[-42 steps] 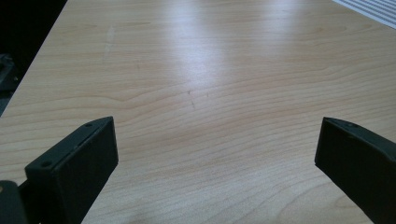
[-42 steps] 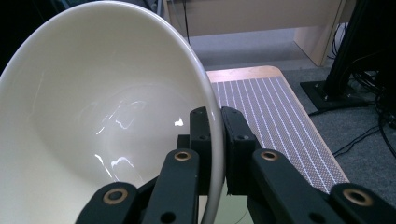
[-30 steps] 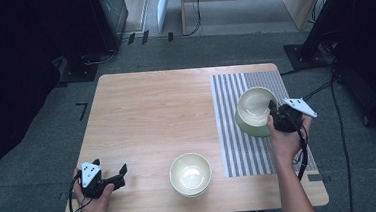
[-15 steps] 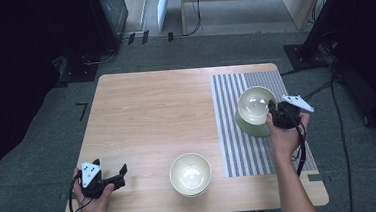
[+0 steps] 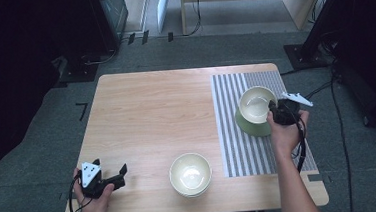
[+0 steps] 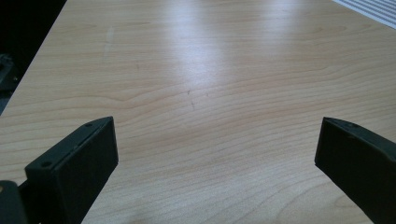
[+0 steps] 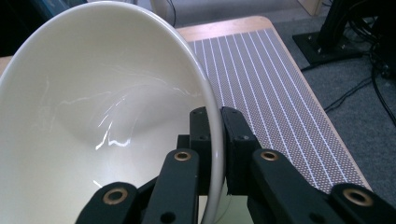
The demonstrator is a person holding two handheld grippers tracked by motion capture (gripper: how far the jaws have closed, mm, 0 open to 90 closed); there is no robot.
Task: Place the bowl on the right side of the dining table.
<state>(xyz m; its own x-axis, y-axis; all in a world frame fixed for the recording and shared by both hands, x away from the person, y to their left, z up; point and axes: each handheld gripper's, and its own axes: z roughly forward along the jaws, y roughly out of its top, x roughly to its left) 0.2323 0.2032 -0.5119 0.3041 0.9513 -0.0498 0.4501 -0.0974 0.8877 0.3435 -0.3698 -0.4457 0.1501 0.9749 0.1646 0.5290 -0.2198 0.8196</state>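
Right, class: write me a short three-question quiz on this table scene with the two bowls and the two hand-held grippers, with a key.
1. True or false: the right gripper is clamped on the rim of the tilted bowl.
2. What lies under that tilted bowl?
A. bare wood
B. the striped mat
C. the floor
3. In a few words, what is between the jaws of the left gripper?

Key
1. True: one jaw sits inside the rim, one outside.
2. B
3. Nothing; the jaws stand wide apart over the bare table, away from the other bowl.
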